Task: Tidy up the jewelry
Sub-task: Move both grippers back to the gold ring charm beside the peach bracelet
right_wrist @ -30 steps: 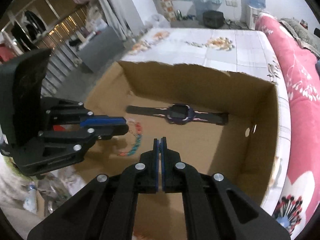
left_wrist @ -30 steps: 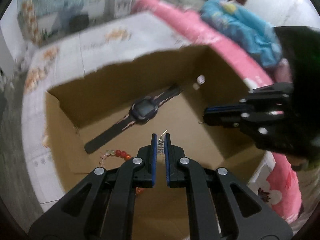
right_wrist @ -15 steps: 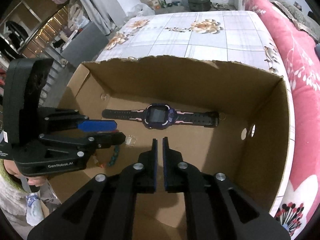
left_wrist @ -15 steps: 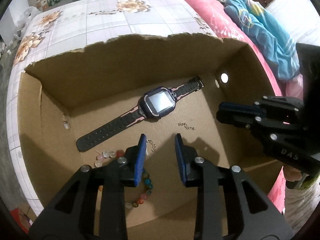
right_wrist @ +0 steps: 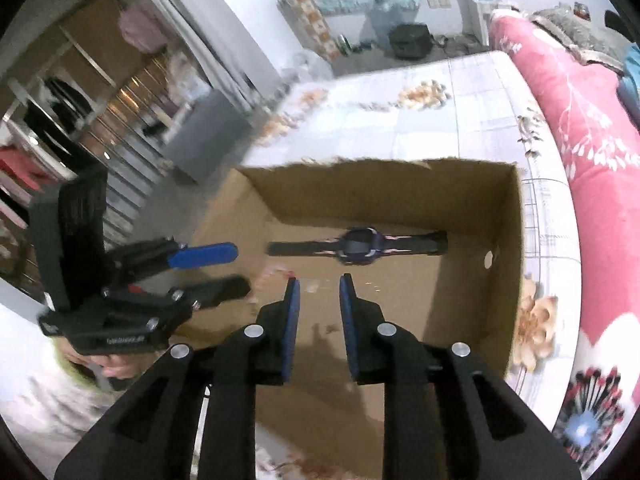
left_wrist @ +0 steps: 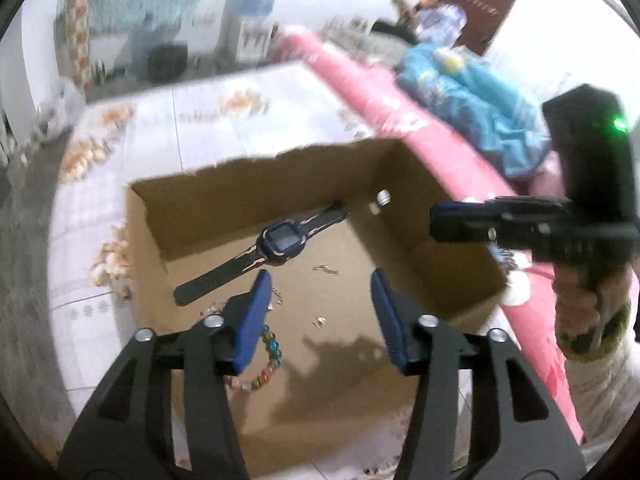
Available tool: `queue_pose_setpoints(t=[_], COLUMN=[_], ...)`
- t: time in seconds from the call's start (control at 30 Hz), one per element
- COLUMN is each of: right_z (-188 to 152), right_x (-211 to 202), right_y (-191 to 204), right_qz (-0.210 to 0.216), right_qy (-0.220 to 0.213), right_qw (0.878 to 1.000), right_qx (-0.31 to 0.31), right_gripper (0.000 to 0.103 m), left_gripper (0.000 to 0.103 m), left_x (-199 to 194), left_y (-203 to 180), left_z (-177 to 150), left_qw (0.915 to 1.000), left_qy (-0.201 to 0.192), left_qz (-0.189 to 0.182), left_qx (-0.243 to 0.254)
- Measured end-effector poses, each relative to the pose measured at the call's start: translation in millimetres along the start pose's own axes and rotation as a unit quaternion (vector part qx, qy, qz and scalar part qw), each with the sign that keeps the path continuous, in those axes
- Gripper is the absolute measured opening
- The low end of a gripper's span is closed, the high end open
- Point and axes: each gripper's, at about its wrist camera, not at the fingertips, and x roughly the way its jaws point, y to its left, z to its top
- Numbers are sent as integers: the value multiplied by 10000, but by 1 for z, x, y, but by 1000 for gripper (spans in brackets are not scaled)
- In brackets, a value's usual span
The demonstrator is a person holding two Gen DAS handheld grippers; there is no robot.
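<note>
Left wrist: black blue-padded left gripper [left_wrist: 320, 300] just opening wide, empty, above brown cardboard box [left_wrist: 448, 240]; right gripper [right_wrist: 318, 300] parting too, empty.

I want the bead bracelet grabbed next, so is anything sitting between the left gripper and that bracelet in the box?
Nothing visible blocks it. The left gripper, jaws just opened and empty, hangs over the cardboard box, with the bead bracelet lying loose below its left finger; the watch lies farther back.

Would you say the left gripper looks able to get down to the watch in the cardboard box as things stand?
Probably yes. The left gripper is open and empty, the cardboard box has no lid, and the watch lies flat and uncovered just ahead of it.
</note>
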Motion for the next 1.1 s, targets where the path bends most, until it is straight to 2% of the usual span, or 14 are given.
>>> queue_pose_setpoints(t=[0.13, 0.23, 0.33, 0.4, 0.43, 0.47, 0.53, 0.6, 0.73, 0.8, 0.87, 0.93, 1.03, 1.1], right_z=[-33, -65, -101, -121, -135, -141, -161, -175, -203, -217, -224, -231, -236, -237], right_x=[-54, -88, -111, -115, -112, -109, -93, -79, -40, -19, -7, 5, 19, 24], right_y=[20, 35, 40, 37, 34, 31, 24, 19, 16, 18, 17, 17, 18, 20], right_qz=[271, 293, 304, 252, 120, 30, -146, -200, -398, -672, -671, -672, -718, -680], right_qy=[-556, -964, -1298, -1353, -1337, -1305, -1118, -947, -648, -509, -413, -373, -316, -335], right_qw=[9980, 9939, 9894, 9892, 9900, 9907, 9934, 9953, 9971, 9964, 9968, 9969, 9967, 9969], right_qx=[-124, -458, -570, -502, -427, -385, -213, -65, 92, 61, 117, 193, 218, 200], right_gripper=[42, 57, 72, 74, 75, 75, 75, 75, 75, 69, 58, 52, 42, 39], left_gripper=[62, 69, 78, 79, 80, 80, 80, 80, 80, 79, 75, 72, 60, 52], left_x=[-57, -89, -105, -105, -101, -95, -78, -53, -20, -8, 4, 12, 22, 28], left_y=[-19, -27, -30, -28, -25, -23, -24, -28, -42, -51, -57, -62, -61, -61], left_z=[-35, -67, -103, -123, -137, -148, -165, -181, -199, -204, -204, -202, -201, -198], left_qw=[9975, 9941, 9930, 9932, 9937, 9941, 9957, 9979, 9979, 9961, 9944, 9936, 9942, 9953], left_qy=[-604, -938, -1036, -1080, -1067, -1007, -855, -615, -473, -465, -421, -387, -278, -245], left_qz=[-55, -68, -134, -161, -308, -395, -320, 16, 430, 651, 791, 854, 834, 734], left_qx=[361, 539, 555, 404, 170, -5, -150, -186, 78, 360, 569, 635, 616, 576])
